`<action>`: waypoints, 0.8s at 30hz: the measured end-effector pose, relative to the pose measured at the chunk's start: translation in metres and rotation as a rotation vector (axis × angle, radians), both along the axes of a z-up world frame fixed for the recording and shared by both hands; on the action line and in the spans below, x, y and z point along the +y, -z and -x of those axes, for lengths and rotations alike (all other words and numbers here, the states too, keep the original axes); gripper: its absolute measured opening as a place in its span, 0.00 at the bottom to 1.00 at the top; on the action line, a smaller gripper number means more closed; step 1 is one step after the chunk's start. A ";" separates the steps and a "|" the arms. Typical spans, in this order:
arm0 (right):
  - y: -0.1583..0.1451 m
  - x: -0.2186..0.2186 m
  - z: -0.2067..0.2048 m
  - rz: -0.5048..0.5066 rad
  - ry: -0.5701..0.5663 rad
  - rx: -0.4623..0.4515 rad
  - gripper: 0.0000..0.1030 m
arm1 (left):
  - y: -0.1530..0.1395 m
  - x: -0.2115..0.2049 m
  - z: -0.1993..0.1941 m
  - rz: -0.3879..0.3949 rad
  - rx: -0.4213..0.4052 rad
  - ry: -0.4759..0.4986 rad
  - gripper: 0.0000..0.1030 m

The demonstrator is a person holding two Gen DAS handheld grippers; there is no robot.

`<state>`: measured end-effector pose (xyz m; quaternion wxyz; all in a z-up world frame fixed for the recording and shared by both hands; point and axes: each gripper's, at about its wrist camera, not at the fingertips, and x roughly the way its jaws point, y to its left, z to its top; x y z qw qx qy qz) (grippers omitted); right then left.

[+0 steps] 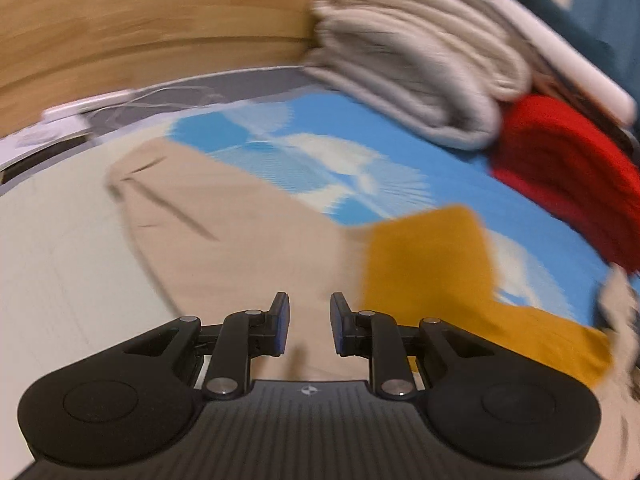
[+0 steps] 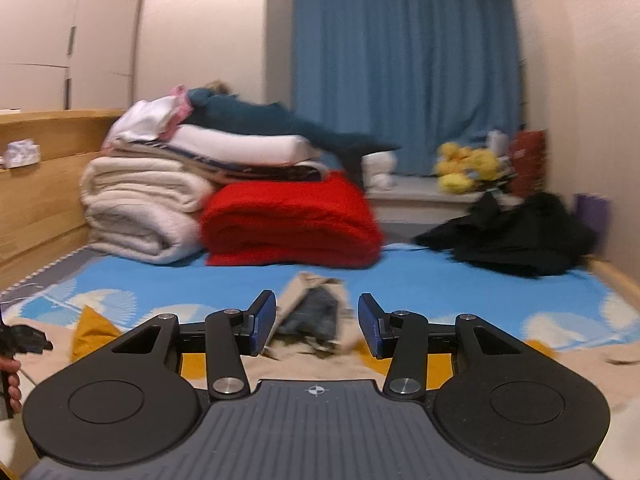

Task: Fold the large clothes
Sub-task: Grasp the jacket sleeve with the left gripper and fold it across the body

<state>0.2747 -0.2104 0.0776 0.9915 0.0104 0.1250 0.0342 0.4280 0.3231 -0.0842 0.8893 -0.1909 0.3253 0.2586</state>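
Left gripper (image 1: 310, 326): black two-finger tongs, blue pads, jaws parted with nothing between them; a small round crosshair emblem on the ribbed housing, no readable lettering

Right gripper (image 2: 317, 326): same make, same emblem, jaws spread wide and empty

Beige flat-spread cloth garment (image 1: 224, 236): directly beneath and ahead of the left tongs, reaching to their left; in the right wrist view it lies under the tongs too, with a bunched section showing a grey-blue inner face (image 2: 316, 312) rising between the fingers

Mustard-yellow cloth piece (image 1: 432, 264): just right of the left tongs, lying partly on the beige garment

Blue bed cover with white fan print (image 1: 328, 160): beyond both garments

Red folded fleece blanket (image 2: 292, 224): ahead of the right tongs, touching the cream rolled quilt (image 2: 136, 212) on its left; white bedding and a dark teal plush (image 2: 272, 124) stacked on top

Light wooden headboard (image 1: 140, 20): far left of both tongs

Right wrist view only:
- black crumpled garment (image 2: 516, 236), far right
- yellow soft toys (image 2: 464, 168) on a sill
- blue curtain (image 2: 404, 60) behind
- a hand holding the left tongs at the left edge

Left wrist view is heavily blurred
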 end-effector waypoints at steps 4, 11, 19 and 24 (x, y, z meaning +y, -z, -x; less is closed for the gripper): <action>0.025 0.011 -0.037 0.019 -0.051 -0.031 0.48 | 0.014 0.051 0.011 0.055 0.005 -0.135 0.32; 0.057 0.021 -0.073 0.000 -0.129 0.097 0.34 | 0.039 0.137 0.026 0.173 -0.048 -0.347 0.34; 0.069 0.022 -0.083 -0.011 -0.150 0.156 0.32 | 0.053 0.168 0.017 0.257 -0.105 -0.340 0.00; 0.071 0.020 -0.082 -0.010 -0.146 0.172 0.32 | 0.005 0.139 0.016 0.144 -0.127 -0.304 0.00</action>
